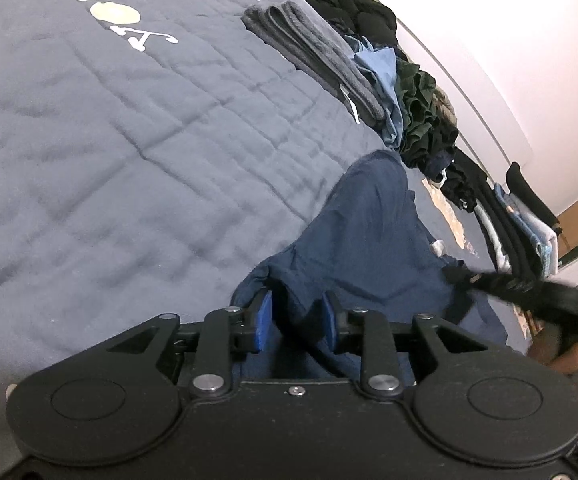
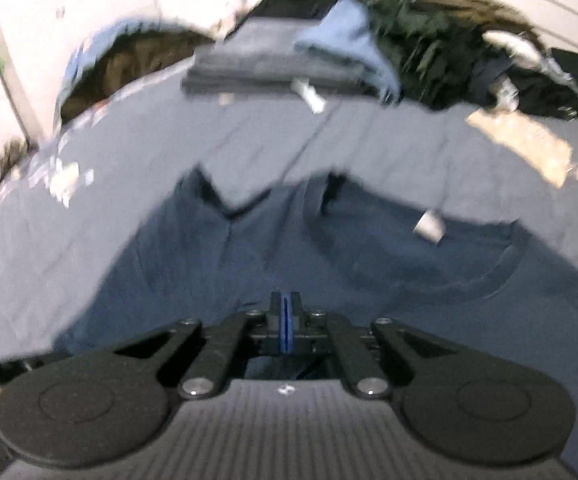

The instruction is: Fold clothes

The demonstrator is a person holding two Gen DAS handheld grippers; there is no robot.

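shirt point(image 1: 373, 240) on quilt point(image 1: 129, 140) | folded towel point(image 1: 309, 52) behind | pile point(image 1: 425, 120) beside towel

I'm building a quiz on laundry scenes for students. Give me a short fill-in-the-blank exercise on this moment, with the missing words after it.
1. The garment in front of both grippers is dark ____.
2. The right gripper has its jaws ____.
3. The folded towel at the far edge of the quilt is ____ in colour.
4. Cloth lies between the pads of the ____ gripper.

Missing words: blue; shut; grey; left
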